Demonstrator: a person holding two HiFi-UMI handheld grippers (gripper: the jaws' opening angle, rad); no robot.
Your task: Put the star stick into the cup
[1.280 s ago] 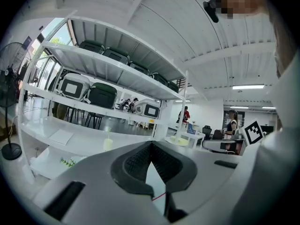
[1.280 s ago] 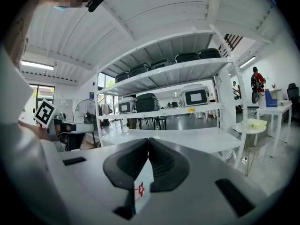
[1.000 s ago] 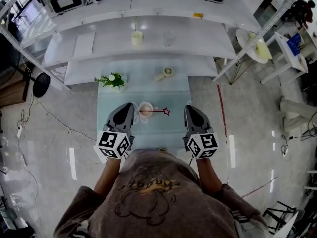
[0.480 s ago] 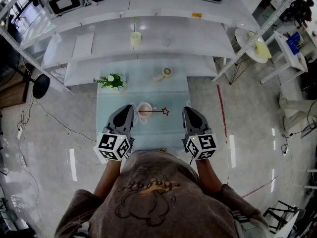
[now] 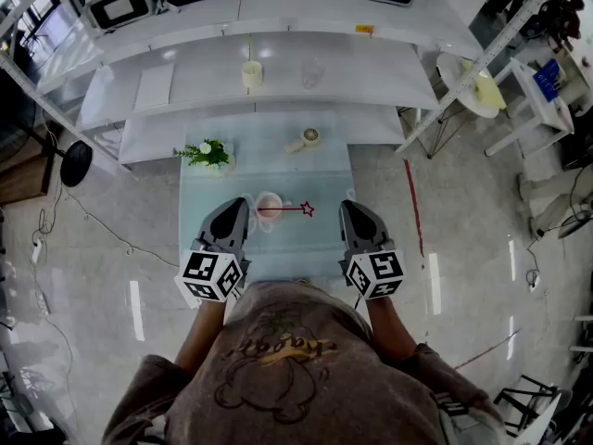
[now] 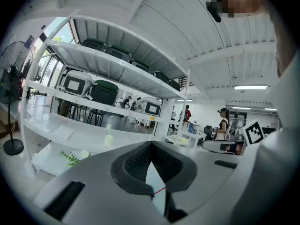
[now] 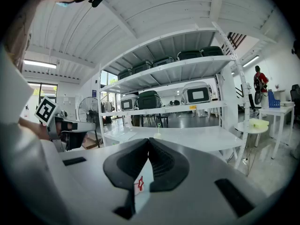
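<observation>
Your thin red star stick (image 5: 289,209), open star at its right end, lies with its other end at the round pale cup (image 5: 269,208) on the glossy glass surface (image 5: 269,170), between your left gripper (image 5: 238,204) and right gripper (image 5: 346,208), both closed tip to tip and empty, with a leafy plant (image 5: 208,152) and small fan (image 5: 306,138) beyond.

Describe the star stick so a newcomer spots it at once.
On the glass table before the person, find the cup. The star stick runs rightward from it: a thin red rod tipped with a star outline, unlike the plant and fan behind.
</observation>
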